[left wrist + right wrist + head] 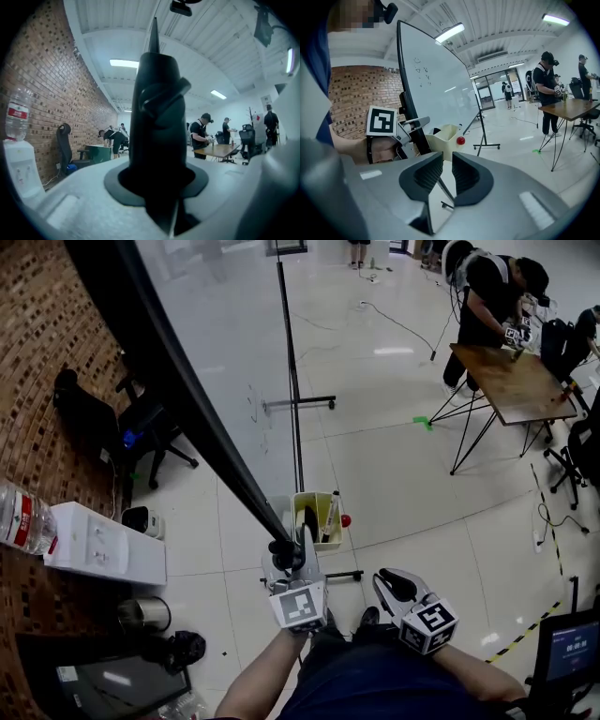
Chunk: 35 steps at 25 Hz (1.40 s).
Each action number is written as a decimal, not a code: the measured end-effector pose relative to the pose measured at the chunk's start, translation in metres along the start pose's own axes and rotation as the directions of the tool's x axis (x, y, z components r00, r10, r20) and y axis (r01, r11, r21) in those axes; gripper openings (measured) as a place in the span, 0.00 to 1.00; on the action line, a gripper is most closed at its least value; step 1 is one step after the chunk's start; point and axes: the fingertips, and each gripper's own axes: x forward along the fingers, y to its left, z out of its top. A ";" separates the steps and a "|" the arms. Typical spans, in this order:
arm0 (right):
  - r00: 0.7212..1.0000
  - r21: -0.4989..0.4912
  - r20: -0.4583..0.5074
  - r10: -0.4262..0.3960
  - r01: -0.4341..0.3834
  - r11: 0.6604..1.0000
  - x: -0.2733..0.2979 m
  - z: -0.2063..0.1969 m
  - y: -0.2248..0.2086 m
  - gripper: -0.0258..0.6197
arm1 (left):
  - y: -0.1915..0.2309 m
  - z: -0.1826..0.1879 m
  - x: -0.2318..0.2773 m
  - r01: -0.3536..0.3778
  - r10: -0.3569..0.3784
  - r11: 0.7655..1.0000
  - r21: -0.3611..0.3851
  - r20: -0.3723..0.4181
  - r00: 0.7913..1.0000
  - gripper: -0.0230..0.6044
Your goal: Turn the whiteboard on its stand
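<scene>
The whiteboard (225, 352) shows edge-on from above; its black frame runs diagonally down to my left gripper (286, 554). That gripper is shut on the frame's lower corner. In the left gripper view the dark frame (157, 117) fills the gap between the jaws. The right gripper view shows the board's white face (436, 79) and the left gripper (410, 125) clamped on its edge. My right gripper (386, 579) hangs free to the right, below the board. Its jaws (447, 157) stand narrowly open with only floor between them.
A pale tray (319, 519) with markers and a red ball (345, 520) hangs by the board. The stand's foot bar (298, 404) crosses the floor. A water dispenser (103, 545) and chair (141, 427) stand along the brick wall. A person (487, 306) works at a wooden table (516, 381).
</scene>
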 end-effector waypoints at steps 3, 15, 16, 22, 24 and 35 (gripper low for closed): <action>1.000 0.009 0.015 0.014 -0.014 1.000 -0.011 -0.006 0.006 0.14 | -0.004 -0.003 -0.014 -0.001 0.001 1.000 0.007 -0.016 1.000 0.24; 0.998 0.167 0.062 0.009 -0.020 0.986 -0.101 -0.067 -0.009 0.13 | -0.003 0.002 -0.069 -0.069 0.069 0.997 0.017 -0.015 0.997 0.22; 0.998 0.178 0.065 0.007 -0.018 0.984 -0.107 -0.071 -0.011 0.13 | -0.006 0.000 -0.075 -0.067 0.067 0.998 0.016 -0.012 0.998 0.22; 0.994 0.172 0.111 -0.021 0.001 0.985 -0.127 -0.057 0.004 0.13 | -0.014 -0.006 -0.109 -0.063 0.063 0.998 0.020 -0.006 0.998 0.22; 0.993 0.166 0.110 -0.034 0.015 0.986 -0.133 -0.060 0.009 0.13 | -0.019 -0.008 -0.119 -0.056 0.056 0.998 0.010 -0.005 0.998 0.22; 0.999 0.140 0.008 -0.047 0.045 0.989 -0.172 -0.112 0.077 0.12 | -0.050 0.001 -0.173 -0.012 0.012 1.000 -0.004 0.049 0.999 0.23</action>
